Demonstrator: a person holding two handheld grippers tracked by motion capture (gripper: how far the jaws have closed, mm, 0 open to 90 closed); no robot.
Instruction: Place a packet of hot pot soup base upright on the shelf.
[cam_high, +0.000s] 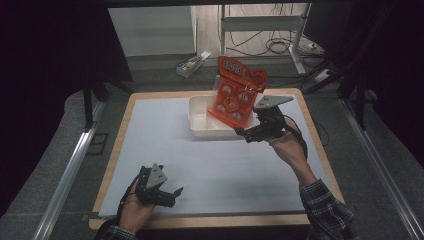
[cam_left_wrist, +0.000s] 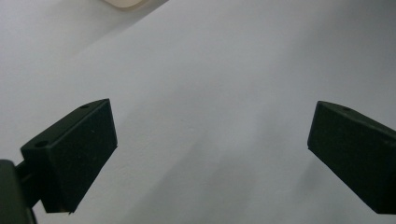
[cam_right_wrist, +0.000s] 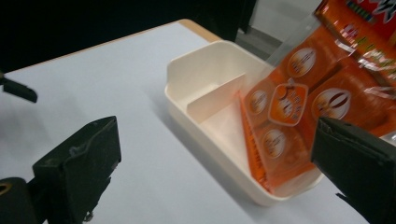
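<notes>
A packet (cam_high: 235, 92) stands tilted in the right end of the tray (cam_high: 200, 116), which sits at the far side of the surface (cam_high: 210, 165). The right claw (cam_high: 248, 134) sits just right of the tray; the left claw (cam_high: 167, 195) is well in front of it.

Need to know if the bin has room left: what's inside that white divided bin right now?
An orange snack packet stands tilted in one compartment of the white bin, leaning on its rim. The other compartment looks empty. The floor under the packet is covered.
</notes>
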